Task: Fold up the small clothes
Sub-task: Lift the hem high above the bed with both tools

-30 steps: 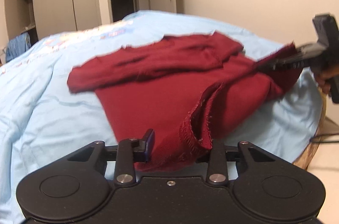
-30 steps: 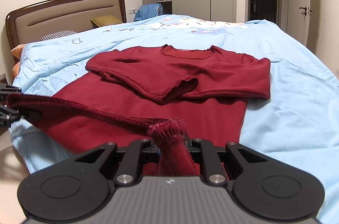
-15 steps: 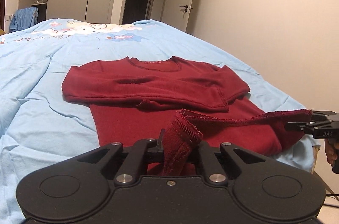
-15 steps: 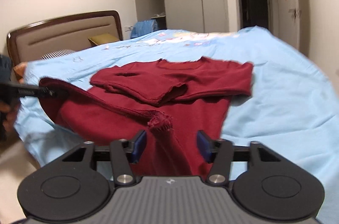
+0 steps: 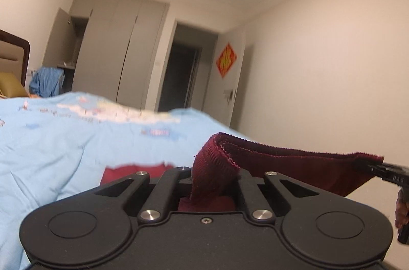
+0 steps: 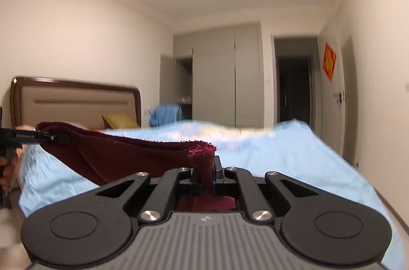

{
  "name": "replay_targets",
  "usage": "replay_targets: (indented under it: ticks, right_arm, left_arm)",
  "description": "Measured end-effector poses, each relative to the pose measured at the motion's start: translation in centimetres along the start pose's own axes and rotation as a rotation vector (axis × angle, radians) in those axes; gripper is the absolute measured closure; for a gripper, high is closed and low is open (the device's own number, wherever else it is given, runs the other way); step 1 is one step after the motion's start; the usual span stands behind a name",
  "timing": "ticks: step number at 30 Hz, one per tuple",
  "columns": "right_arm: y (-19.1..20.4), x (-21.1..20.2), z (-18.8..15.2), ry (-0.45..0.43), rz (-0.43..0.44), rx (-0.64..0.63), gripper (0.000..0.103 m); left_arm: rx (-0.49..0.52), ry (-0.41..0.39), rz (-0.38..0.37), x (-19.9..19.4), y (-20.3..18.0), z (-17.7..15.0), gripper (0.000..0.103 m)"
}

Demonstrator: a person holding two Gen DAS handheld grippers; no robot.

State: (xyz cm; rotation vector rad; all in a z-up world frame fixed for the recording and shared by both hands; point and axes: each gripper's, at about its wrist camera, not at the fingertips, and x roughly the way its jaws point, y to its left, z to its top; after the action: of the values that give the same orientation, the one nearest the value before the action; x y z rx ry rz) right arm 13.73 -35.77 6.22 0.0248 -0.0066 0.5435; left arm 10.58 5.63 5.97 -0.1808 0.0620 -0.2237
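Observation:
My left gripper [image 5: 214,176] is shut on one corner of the dark red sweater's [image 5: 294,165] hem, and the knit bunches up between its fingers. The hem runs taut to the right, where the right gripper's fingers [image 5: 383,169] pinch the other corner. In the right wrist view my right gripper [image 6: 207,174] is shut on the sweater [image 6: 122,155], and the raised hem stretches left to the left gripper's fingers [image 6: 48,138]. Most of the sweater is hidden below the gripper bodies. It hangs above the light blue duvet [image 5: 64,142].
A brown padded headboard [image 6: 76,101] and a yellow pillow [image 6: 120,120] stand at the bed's left end. A blue garment [image 5: 47,80] hangs by the grey wardrobe [image 6: 225,75]. A dark doorway [image 5: 179,80] lies beyond. A hand [image 5: 401,213] holds the right gripper.
Both grippers have risen and tilted upward, lifting the hem off the bed. The folded sleeves and sweater body have dropped out of view. The right gripper has closed on the hem.

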Motion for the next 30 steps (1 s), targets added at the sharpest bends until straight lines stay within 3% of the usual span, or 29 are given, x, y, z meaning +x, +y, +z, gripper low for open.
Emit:
replay_targets:
  ticks: [8, 13, 17, 23, 30]
  right_arm:
    - [0.8, -5.3, 3.6, -0.176, 0.07, 0.007, 0.096]
    - [0.2, -5.9, 4.4, -0.179, 0.065, 0.011, 0.096]
    - [-1.0, -3.2, 4.2, -0.109, 0.039, 0.031, 0.096]
    - [-1.8, 3.5, 4.5, -0.014, 0.006, -0.05, 0.096]
    - [-2.3, 13.1, 2.9, 0.111, -0.059, -0.103, 0.096]
  left_arm:
    - [-0.021, -0.12, -0.102, -5.3, -1.3, 3.9, 0.099]
    - [0.002, -0.106, -0.166, -6.3, -1.7, 4.8, 0.098]
    - [0.04, -0.022, -0.118, -3.9, -1.7, 4.7, 0.098]
    - [0.024, 0.103, -0.025, 2.0, 0.9, 5.5, 0.097]
    - [0.134, 0.209, 0.071, 10.5, 3.4, 5.6, 0.095]
